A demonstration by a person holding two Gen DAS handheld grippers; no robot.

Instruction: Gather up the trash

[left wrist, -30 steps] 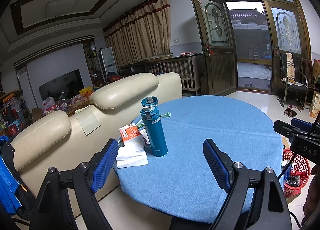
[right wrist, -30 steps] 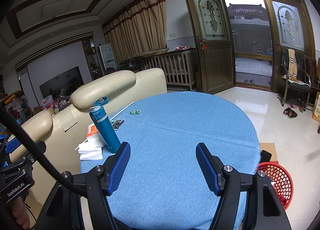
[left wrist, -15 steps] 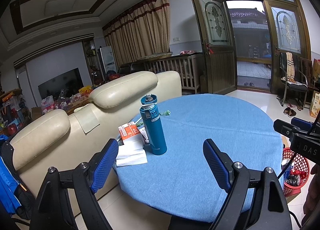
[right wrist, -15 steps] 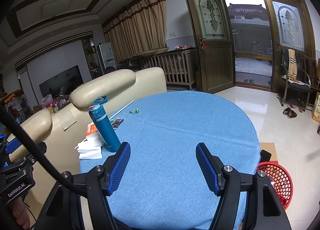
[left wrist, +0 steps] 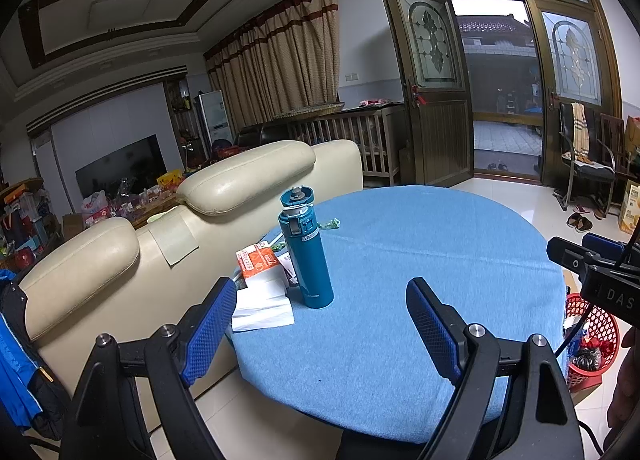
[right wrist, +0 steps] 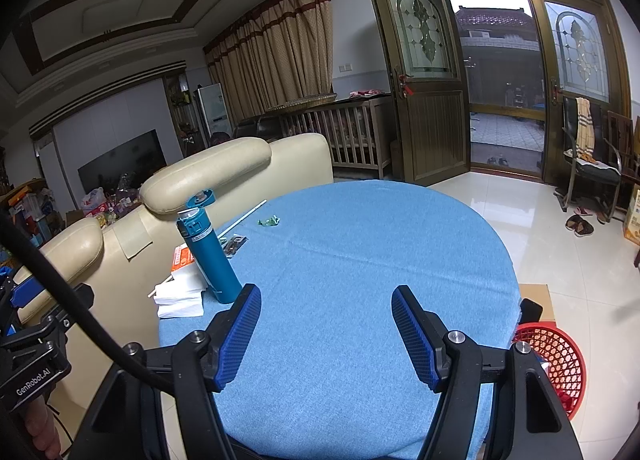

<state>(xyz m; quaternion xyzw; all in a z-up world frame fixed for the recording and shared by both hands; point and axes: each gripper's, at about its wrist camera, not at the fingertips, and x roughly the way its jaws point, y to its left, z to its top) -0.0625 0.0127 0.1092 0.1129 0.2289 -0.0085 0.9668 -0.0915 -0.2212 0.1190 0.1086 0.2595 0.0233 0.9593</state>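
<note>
1. Barely begun, by the look of it: left gripper (left wrist: 320, 324) and right gripper (right wrist: 326, 334) both spread wide, nothing held, low in each frame over the near table edge.
2. Still to collect: green wrapper (right wrist: 269, 221) upper left of centre, beyond the bottle (right wrist: 208, 248); possibly the papers (right wrist: 180, 296) at left.
3. Destined, probably, for the red basket (right wrist: 560, 360) at lower right, already holding some rubbish.
4. Round table (right wrist: 360, 260) under blue cloth; cream sofa (left wrist: 120, 252) at left; open door upper right.
</note>
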